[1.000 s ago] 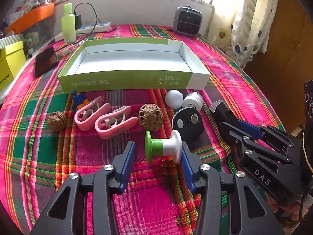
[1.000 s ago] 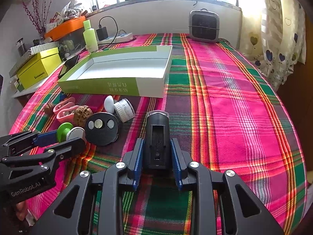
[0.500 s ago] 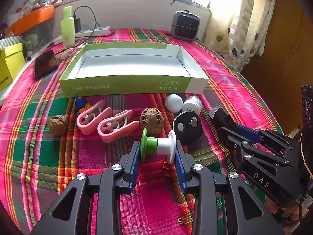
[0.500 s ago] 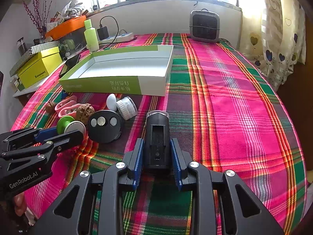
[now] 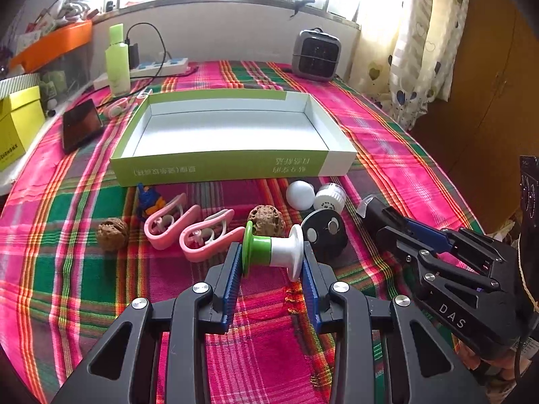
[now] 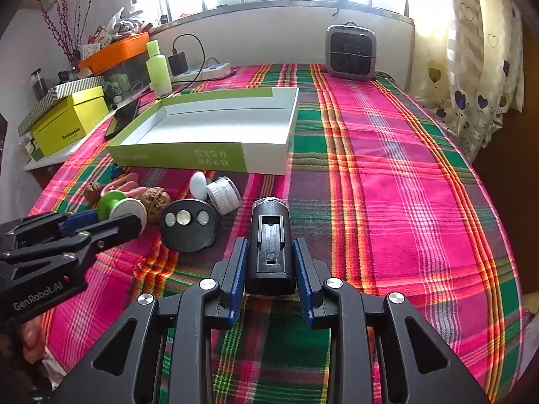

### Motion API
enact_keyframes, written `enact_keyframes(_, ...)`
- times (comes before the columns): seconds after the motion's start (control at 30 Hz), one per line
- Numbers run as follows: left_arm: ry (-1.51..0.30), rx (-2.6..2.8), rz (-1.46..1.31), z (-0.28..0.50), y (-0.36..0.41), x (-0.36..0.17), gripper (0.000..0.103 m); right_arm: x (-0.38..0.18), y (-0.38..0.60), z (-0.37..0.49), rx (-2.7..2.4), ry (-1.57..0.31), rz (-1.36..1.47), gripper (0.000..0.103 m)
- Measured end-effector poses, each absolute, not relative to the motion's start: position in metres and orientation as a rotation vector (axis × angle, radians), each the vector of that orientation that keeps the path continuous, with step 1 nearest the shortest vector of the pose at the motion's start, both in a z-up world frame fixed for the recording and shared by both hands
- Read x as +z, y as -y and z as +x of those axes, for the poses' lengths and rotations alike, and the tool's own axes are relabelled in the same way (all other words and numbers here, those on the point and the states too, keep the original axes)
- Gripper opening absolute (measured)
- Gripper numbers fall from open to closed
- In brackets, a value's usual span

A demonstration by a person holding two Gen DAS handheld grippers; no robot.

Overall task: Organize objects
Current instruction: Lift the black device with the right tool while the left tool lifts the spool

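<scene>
Your left gripper (image 5: 272, 269) jaws have just closed, pinching the spool (image 5: 273, 248) by its rims; it may pivot out when lifted. Your right gripper (image 6: 269, 277) jaws clamp the black case (image 6: 270, 245); swing wide or you'll knock the box (image 6: 188, 159).

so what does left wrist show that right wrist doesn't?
Left wrist only: the blue toy figure in full, both pink clips unobstructed, and the wooden cabinet at far right.

Right wrist only: the vase of purple branches and the top face of the black device that the right claw is shut on.

Both: the empty green-and-white box, the plaid cloth, the white ball, the round black disc, the heater, and the green-and-white spool pinched end to end in the left claw.
</scene>
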State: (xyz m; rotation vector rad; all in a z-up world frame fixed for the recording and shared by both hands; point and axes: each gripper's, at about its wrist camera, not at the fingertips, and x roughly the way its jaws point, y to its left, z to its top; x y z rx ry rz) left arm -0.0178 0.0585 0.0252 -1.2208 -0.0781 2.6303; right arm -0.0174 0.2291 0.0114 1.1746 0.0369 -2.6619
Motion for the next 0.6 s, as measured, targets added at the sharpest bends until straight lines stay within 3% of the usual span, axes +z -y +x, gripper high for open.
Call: enact_keyframes(0.6,0.083,2.627,-1.23,-0.021,-0.0539,0.0225,0.031,0.0038,-0.2251,-0.0276,-2.665,-0.064,1.215,0.029)
